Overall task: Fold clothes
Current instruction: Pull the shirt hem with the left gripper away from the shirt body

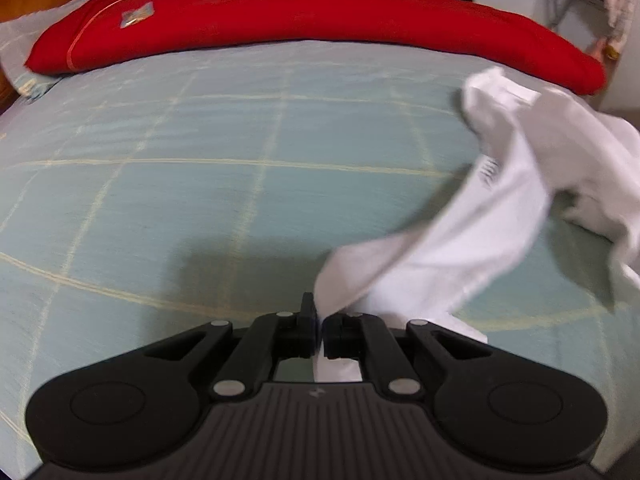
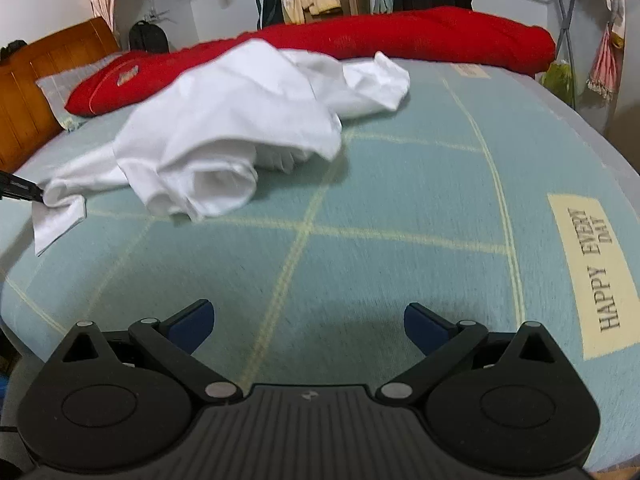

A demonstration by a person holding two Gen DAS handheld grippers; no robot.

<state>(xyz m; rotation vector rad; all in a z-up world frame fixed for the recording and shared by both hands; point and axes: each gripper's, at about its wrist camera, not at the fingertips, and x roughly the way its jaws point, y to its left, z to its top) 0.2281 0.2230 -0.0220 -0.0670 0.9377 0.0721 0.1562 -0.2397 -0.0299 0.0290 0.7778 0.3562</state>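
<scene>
Left tool [image 1: 320, 330] is clamped on an edge of the white garment [image 1: 472, 220], which trails in a crumpled heap across the bed [image 1: 200, 200]; my right tool [image 2: 308, 322] hovers with jaws apart, holding nothing. I'd draw that edge out taut, then take the opposite corner with the right tool to spread it flat. Beyond, the red quilt [image 2: 420, 36] lines the far side, limiting room.

White garment [image 2: 224, 120]: soft matt cloth. Bed cover [image 2: 400, 208]: woven, matt. Headboard [image 2: 40, 92]: glossy wood. Right gripper [image 2: 308, 328]: matt black plastic.
</scene>
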